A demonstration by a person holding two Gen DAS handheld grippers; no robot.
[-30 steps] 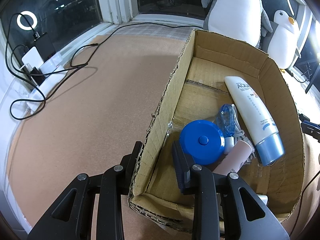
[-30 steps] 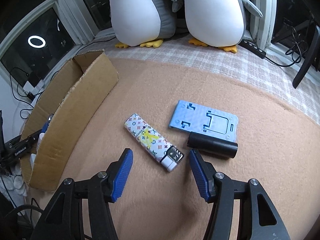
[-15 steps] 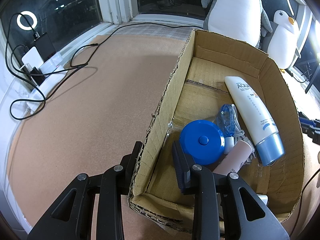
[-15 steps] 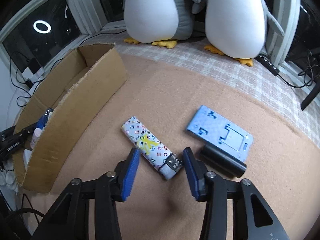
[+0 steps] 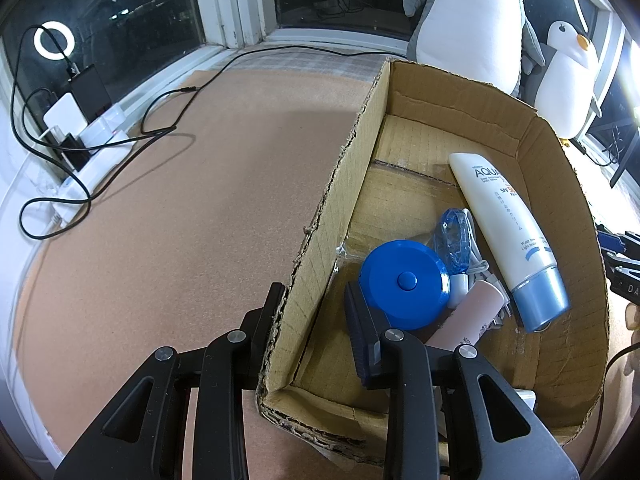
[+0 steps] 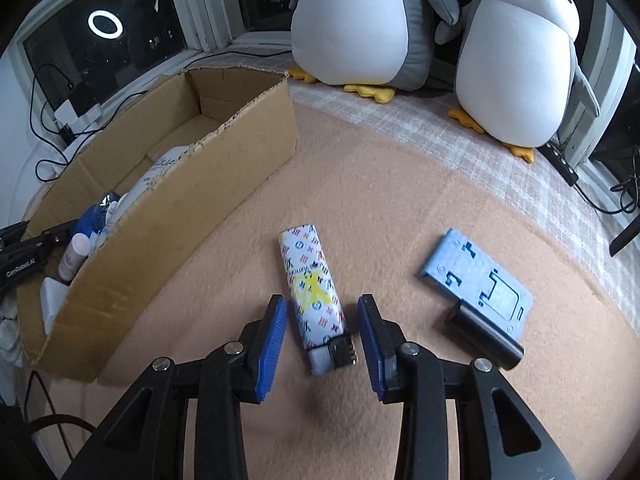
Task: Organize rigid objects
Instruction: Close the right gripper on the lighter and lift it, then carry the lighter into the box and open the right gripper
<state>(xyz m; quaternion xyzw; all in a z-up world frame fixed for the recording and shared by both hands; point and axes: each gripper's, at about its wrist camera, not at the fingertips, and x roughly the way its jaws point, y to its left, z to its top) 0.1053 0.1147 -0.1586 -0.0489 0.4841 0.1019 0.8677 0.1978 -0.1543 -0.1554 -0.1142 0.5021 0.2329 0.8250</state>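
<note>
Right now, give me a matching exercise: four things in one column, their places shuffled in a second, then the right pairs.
Things:
1. patterned lighter
2. sunscreen tube
3. black cylinder
4. penguin toys

Places:
A. lying in the cardboard box
B. by the window, behind the blanket
C. between the right gripper fingers, pads not touching
D. against the near edge of the blue phone stand

Pairs: 1-C, 2-A, 3-D, 4-B
</note>
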